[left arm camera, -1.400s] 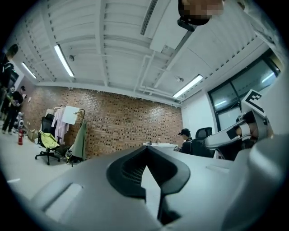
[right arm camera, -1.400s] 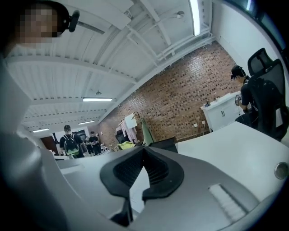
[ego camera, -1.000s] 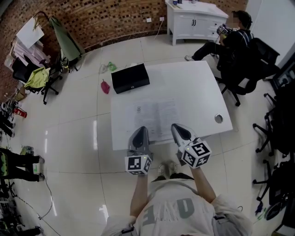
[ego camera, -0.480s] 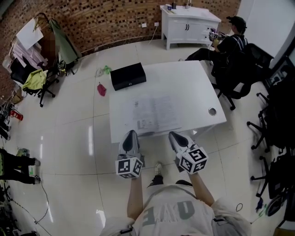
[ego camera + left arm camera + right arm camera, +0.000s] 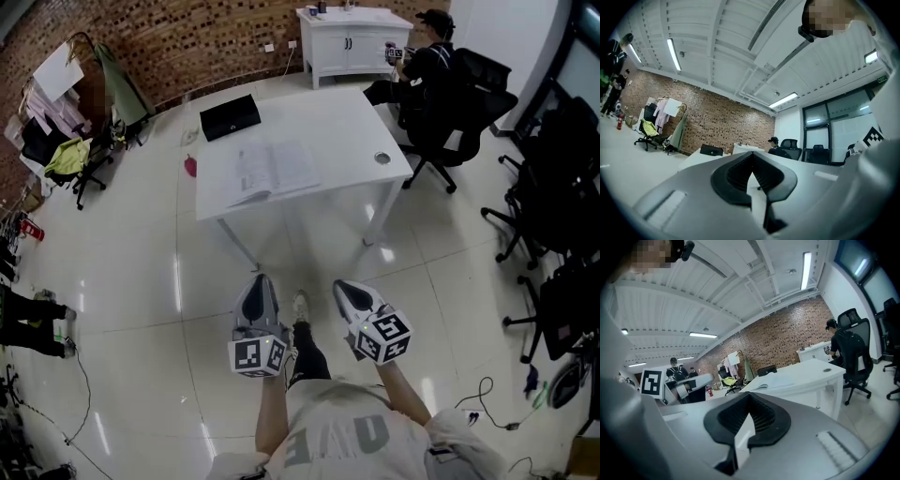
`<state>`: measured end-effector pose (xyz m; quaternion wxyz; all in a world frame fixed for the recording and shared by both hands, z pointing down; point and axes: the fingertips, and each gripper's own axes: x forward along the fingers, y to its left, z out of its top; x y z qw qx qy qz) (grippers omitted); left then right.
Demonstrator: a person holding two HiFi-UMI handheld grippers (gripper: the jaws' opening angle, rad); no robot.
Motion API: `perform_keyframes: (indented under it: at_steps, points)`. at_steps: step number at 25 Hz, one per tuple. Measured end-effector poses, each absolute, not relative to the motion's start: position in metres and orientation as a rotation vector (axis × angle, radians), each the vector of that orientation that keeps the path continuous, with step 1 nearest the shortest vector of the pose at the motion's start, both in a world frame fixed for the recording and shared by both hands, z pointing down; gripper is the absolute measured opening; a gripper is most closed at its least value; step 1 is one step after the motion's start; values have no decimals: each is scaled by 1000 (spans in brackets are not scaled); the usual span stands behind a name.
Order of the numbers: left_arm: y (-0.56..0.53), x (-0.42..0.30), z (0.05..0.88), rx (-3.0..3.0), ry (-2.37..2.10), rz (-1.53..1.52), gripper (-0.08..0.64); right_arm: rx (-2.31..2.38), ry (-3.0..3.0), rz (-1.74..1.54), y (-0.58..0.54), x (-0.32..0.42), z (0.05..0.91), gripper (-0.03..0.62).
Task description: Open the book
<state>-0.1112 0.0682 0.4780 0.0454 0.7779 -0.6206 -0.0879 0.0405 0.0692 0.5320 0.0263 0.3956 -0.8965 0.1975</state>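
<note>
open white-paged book [image 5: 272, 169] flat on white rectangular table [image 5: 347, 122], upper centre | left gripper [image 5: 259, 281], right gripper [image 5: 345, 287] lower centre, over glossy tiled floor [image 5: 141, 281]

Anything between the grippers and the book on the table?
Nothing visible. Only bare floor separates the left gripper and right gripper, both shut, from the table. The book lies open near its front edge; the black case sits beyond it.
</note>
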Motion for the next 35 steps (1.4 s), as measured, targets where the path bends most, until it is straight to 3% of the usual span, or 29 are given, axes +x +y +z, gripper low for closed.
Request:
perform_keyframes:
  at_steps: [5,12,35]
  points:
    - [168,-69,479,2346,-1893,-199,18,1187,-2749,622,174,74,536,5]
    - [219,-58,450,2372,-1967,-199,18,1152,-2819,593,236,83,518,5]
    - [245,-44,453,2331,-2039,-226,18,1262,-2760,417,259,107,508,3]
